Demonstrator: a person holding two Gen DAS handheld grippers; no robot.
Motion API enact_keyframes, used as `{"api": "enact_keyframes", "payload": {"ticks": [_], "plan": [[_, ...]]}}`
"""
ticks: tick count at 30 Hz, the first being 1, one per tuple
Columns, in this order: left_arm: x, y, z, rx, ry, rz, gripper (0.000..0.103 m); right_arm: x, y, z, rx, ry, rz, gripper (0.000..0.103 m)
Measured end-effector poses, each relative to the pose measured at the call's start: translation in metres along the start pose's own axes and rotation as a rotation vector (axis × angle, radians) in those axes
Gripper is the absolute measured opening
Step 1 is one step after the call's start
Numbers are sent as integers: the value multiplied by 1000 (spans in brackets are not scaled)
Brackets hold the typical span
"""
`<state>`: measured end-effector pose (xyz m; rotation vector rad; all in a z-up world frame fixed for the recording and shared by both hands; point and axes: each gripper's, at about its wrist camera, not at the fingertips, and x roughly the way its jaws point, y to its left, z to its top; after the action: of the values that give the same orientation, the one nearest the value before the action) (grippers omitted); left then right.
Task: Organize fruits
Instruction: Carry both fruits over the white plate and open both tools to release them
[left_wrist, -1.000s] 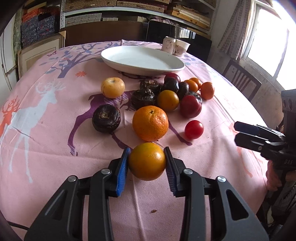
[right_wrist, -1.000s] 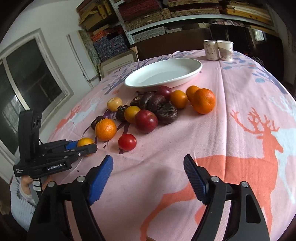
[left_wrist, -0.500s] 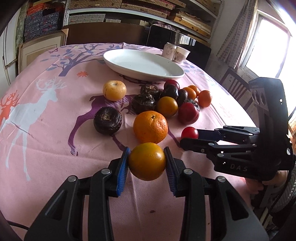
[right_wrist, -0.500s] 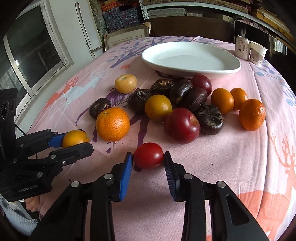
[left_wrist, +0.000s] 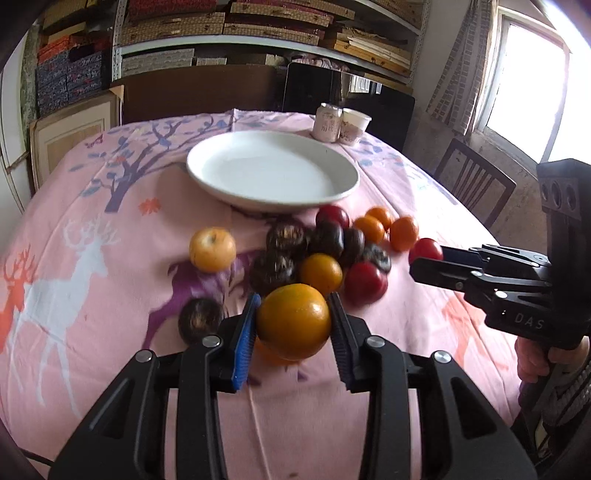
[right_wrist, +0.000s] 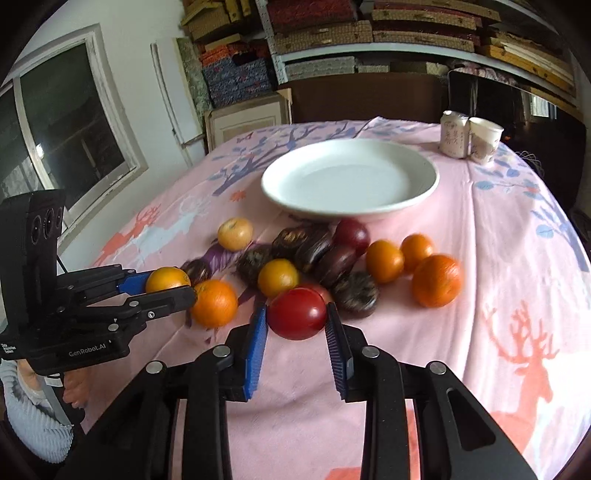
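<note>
Room: shelves stacked with boxes and flat bundles line the back wall; windows on both sides.
Surface: pink tablecloth (right_wrist: 498, 229) printed with deer and trees covers the table.
Plate: white plate (right_wrist: 351, 181) sits toward the far side, nothing on it; a can (right_wrist: 453, 133) and a paper cup (right_wrist: 484, 140) stand behind it, touching each other.
Left gripper: the left gripper (left_wrist: 293, 325) is clamped on an orange (left_wrist: 293, 321), blue pads pressed against both its sides, raised off the cloth near the front of the fruit pile.
Right gripper: the right gripper (right_wrist: 296, 319) is closed around a red tomato (right_wrist: 296, 314), pads against both sides, raised at the near edge of the pile.
Fruit pile: between grippers and plate lie dark brown fruits (right_wrist: 314, 245), a plum (right_wrist: 351, 233), a red apple (left_wrist: 365, 282), a yellow-orange fruit (right_wrist: 277, 277), and three small oranges (right_wrist: 436, 280) at the right end.
Strays: a large orange (right_wrist: 214, 302) lies just beside the left gripper's tips; a pale yellow apple (right_wrist: 235, 233) sits apart on the left; one dark fruit (left_wrist: 200, 320) lies alone near the left gripper.
Image quality: the fruit is slightly blurred.
</note>
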<state>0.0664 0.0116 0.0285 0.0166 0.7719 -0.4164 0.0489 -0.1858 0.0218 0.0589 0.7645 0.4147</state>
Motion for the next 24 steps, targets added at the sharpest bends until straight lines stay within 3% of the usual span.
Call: {"api": "enact_keyframes", "payload": {"ticks": [5, 9, 14, 16, 17, 20, 24], "plan": [[30, 2, 73, -27, -39, 19, 36, 4, -39, 57, 77, -74, -33, 32], [74, 12, 106, -72, -8, 27, 36, 47, -61, 94, 127, -62, -30, 32], [118, 29, 116, -112, 40, 49, 36, 100, -77, 112, 135, -13, -42, 33], [125, 34, 114, -119, 46, 54, 36, 112, -79, 113, 135, -15, -47, 51], [127, 36, 112, -119, 52, 51, 37, 114, -80, 111, 136, -26, -53, 54], [127, 41, 110, -129, 40, 59, 62, 118, -80, 108, 114, -24, -62, 55], [108, 46, 108, -131, 0, 73, 63, 106, -87, 104, 147, -60, -51, 55]]}}
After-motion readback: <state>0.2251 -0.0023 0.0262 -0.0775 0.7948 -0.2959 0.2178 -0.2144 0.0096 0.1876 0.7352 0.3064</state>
